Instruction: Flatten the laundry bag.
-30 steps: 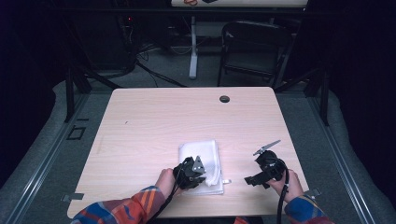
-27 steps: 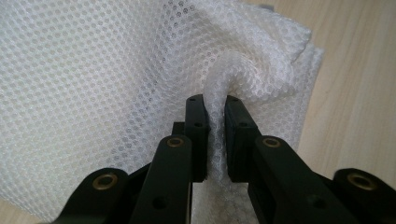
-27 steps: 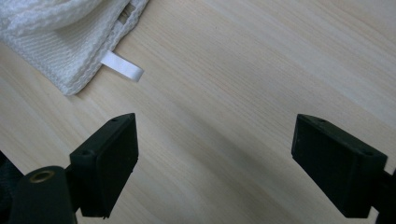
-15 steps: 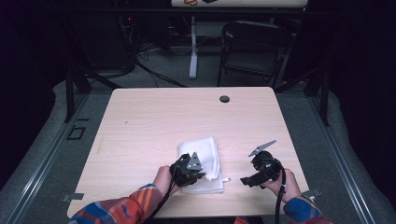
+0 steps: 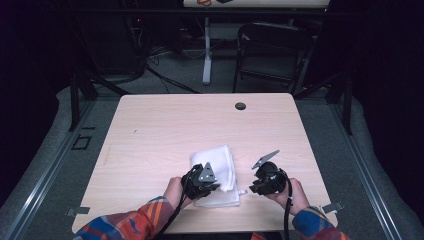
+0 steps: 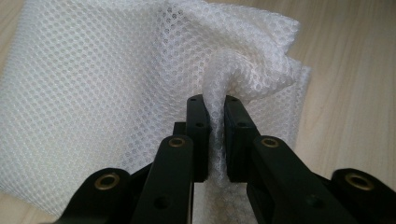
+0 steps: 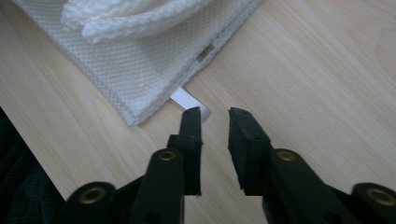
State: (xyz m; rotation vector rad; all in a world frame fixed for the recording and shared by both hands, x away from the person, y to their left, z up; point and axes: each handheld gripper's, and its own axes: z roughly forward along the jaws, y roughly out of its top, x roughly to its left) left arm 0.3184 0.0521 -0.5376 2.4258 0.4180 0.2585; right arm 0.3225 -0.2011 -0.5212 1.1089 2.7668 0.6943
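The step in hand was judged to be the handling of a white mesh cloth [image 5: 216, 170], most likely its folding or lifting. The cloth was found lying folded on the surface [image 5: 165, 130], near its front edge, between the two tongs. The left tongs [image 6: 214, 135] were clamped on a raised pleat of the cloth, the fabric being pinched upright between the jaws. The right tongs [image 7: 215, 140] had just been closing; their jaws were left narrowly apart with nothing between them, bare wood showing in the gap. A small white tag [image 7: 190, 102] at the cloth's corner was noted just ahead of the right tongs, by the tip of one jaw but not gripped.

The next move was judged to call for the right tongs to be reopened and brought onto the corner or hem just ahead.

Well beyond both tongs, a dark grommet [image 5: 240, 106] was seen in the surface, and a chair [image 5: 272, 50] behind it. Nothing was found standing in the way.
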